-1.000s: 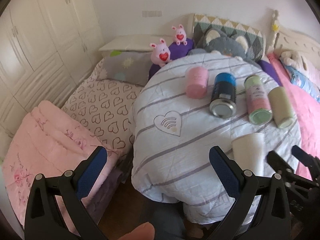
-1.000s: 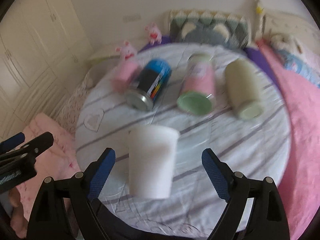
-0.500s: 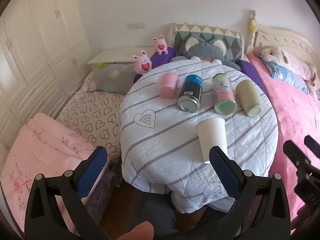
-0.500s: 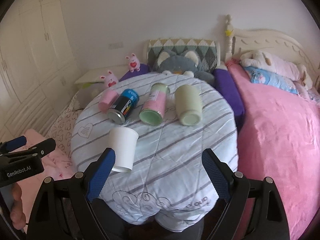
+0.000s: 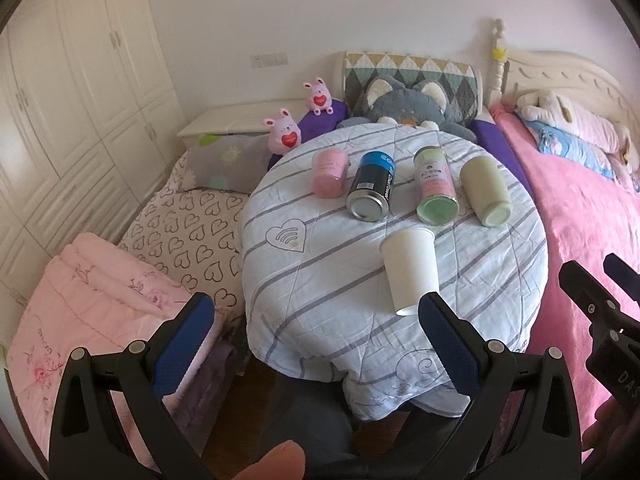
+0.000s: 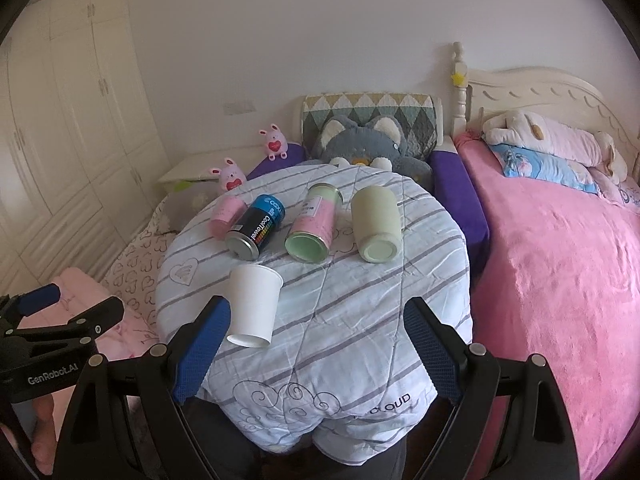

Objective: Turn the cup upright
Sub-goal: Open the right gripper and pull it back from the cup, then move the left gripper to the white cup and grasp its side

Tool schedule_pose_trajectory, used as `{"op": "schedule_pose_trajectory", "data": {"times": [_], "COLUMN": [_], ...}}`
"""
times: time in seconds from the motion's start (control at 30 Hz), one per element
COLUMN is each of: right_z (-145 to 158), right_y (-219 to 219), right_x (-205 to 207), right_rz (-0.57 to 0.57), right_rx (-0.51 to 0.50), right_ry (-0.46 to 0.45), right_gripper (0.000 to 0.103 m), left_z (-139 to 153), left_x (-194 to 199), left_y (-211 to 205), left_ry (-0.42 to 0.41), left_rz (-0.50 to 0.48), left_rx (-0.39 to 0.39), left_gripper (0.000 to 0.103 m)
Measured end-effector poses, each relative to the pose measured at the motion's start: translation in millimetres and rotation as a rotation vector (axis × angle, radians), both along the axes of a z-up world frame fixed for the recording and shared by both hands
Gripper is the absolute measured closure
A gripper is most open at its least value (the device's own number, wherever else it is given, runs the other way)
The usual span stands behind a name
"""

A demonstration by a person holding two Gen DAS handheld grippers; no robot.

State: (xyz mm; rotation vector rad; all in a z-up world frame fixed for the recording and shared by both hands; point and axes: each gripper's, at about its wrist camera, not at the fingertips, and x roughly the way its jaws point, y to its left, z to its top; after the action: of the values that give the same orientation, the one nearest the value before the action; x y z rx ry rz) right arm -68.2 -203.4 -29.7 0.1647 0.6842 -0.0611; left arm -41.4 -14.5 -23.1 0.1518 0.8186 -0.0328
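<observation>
A white paper cup (image 5: 410, 272) lies on its side on the round table with the striped cloth (image 5: 320, 280), its wide mouth toward the far cans and its base toward me. It also shows in the right wrist view (image 6: 254, 306). My left gripper (image 5: 312, 332) is open and empty, held back off the table's near edge, its right finger (image 5: 448, 344) just below the cup. My right gripper (image 6: 316, 344) is open and empty, its left finger (image 6: 200, 352) close beside the cup's base.
Behind the cup lie a pink cup (image 5: 330, 172), a blue-black can (image 5: 372, 192), a pink-green can (image 5: 434, 186) and a pale green tumbler (image 5: 486, 192). A pink bed (image 6: 560, 280) is at the right, folded bedding (image 5: 100, 300) at the left, plush toys behind.
Both grippers have pulled back and up from the table, so the cup and cans look smaller and farther. The cup lies where it was. Both grippers stay open.
</observation>
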Motion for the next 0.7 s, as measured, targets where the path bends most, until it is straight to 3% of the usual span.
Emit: {"op": "schedule_pose_trajectory", "data": {"times": [0.7], "right_z": [-4.7], "right_y": [-5.9], "right_x": [3.8], "right_rz": [-0.001], "right_rx": [0.014], "right_ry": [0.019], "right_gripper": [0.013], "left_z": [-5.5], "left_x": [5.1], "left_y": [-9.5], "left_ry": [0.038], "left_rz": [0.006], "left_rx": [0.01], "left_gripper": [0.0]}}
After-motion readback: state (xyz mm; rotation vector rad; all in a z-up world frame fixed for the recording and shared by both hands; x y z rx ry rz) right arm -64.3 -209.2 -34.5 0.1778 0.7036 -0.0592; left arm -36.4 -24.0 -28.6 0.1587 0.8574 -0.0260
